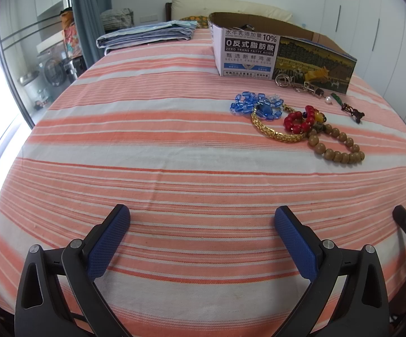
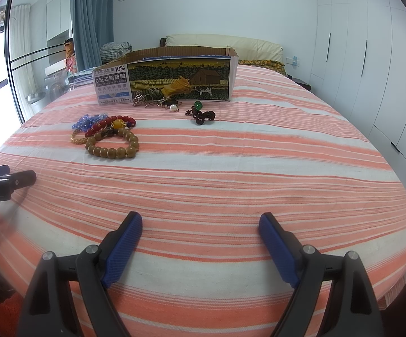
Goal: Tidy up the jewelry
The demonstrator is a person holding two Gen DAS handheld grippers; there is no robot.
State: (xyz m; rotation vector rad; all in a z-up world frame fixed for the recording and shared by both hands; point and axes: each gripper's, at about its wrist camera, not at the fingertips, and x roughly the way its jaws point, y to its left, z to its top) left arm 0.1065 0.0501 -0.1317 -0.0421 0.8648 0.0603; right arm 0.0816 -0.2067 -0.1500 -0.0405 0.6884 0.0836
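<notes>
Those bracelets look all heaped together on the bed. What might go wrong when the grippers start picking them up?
The red bead bracelet lies over the gold bracelet and touches the wooden bead bracelet, so lifting one may drag the others. The blue bead strand also overlaps the gold one. Small pieces like the pearl near the cardboard box could slip from wide fingers or roll on the soft bedspread.

Matt woven cloth is seen on the striped bedspread. In front of the printed cardboard box, glossy wood-look beads, translucent blue beads and a shiny gold-coloured metal bracelet are noted.
</notes>
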